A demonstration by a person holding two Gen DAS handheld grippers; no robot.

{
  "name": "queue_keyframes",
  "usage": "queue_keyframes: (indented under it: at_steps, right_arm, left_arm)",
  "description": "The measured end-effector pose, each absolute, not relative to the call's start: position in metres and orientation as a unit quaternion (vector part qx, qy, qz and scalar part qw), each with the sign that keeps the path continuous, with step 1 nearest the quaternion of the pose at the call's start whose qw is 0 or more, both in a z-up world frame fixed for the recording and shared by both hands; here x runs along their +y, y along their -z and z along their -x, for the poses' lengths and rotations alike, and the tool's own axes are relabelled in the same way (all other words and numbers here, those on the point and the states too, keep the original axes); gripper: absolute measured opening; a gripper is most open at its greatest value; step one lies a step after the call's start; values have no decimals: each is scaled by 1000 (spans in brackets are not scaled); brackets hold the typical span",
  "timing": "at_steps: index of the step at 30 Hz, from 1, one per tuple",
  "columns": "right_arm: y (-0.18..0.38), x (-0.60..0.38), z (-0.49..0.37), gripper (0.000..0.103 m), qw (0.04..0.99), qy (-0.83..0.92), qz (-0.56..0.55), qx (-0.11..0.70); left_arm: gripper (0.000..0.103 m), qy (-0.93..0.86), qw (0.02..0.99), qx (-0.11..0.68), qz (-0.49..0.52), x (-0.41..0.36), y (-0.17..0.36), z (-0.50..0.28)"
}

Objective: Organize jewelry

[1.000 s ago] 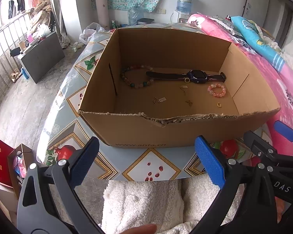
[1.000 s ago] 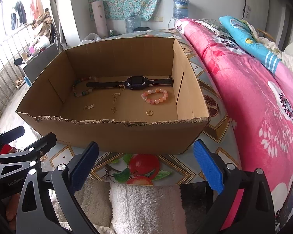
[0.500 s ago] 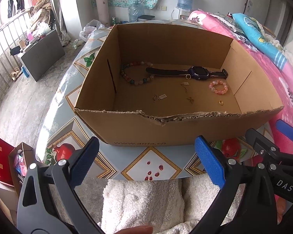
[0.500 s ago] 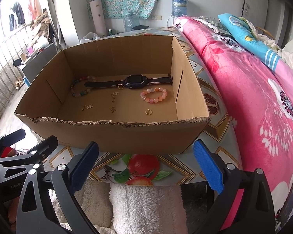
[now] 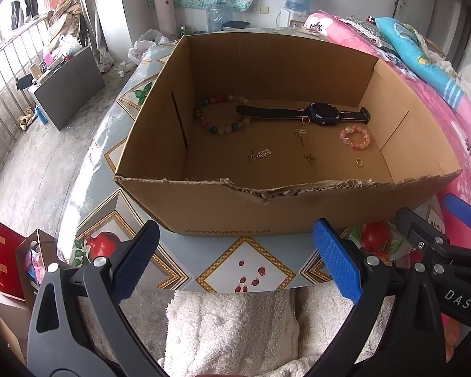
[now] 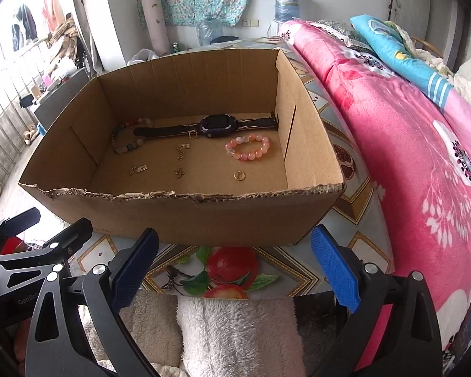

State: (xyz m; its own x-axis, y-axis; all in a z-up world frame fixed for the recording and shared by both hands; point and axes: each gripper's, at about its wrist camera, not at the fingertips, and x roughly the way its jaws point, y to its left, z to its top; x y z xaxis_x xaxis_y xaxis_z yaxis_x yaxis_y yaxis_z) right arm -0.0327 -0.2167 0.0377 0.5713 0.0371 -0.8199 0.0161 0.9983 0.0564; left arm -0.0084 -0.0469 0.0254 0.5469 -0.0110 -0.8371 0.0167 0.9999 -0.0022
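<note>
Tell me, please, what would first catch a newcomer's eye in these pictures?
Likely the big open cardboard box on the patterned table, with a dark watch along its far wall and a pink bead bracelet in front. Then the bright pink floral blanket on the right.
</note>
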Motion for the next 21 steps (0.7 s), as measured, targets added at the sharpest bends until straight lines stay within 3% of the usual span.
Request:
queue_keyframes:
  at_steps: [21]
  right_arm:
    - [-36, -218, 29, 95, 881, -5, -35, 472]
  left_arm:
    - [94, 9, 876, 483, 2, -46, -23, 4]
